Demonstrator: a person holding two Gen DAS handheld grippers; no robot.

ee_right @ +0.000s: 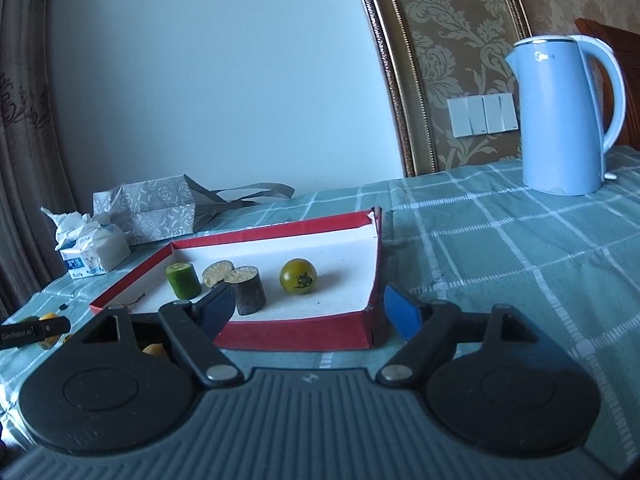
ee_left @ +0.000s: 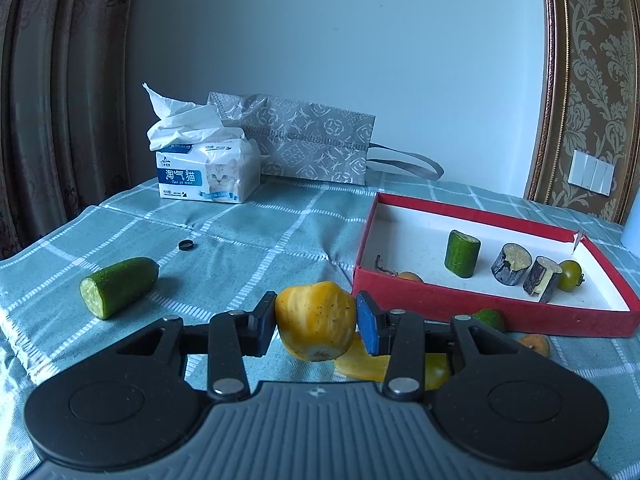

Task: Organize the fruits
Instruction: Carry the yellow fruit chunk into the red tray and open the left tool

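Clamping a yellow pepper piece [ee_left: 316,326] between its two pads, the left gripper [ee_left: 316,320] was recorded holding the piece above the checked tablecloth [ee_left: 248,240], just in front of the red box's [ee_left: 472,308] near wall. A second yellow piece [ee_left: 360,364] and a green cherry tomato [ee_left: 436,372] were seen on the cloth just beneath the gripper, partly hidden by its right finger. A cucumber piece [ee_left: 118,286] was noted lying on its side well to the left. Inside the box an upright cucumber piece [ee_right: 183,280], two dark-skinned aubergine pieces [ee_right: 248,290] touching each other and a green tomato [ee_right: 298,276] were observed on the white floor. The right gripper [ee_right: 310,314] was recorded with its jaws spread wide and nothing between them, held at the box's near right corner. A tissue pack [ee_left: 208,174] and a patterned grey bag [ee_left: 308,144] were seen at the far edge, and a blue kettle [ee_right: 564,116] stood well to the right.
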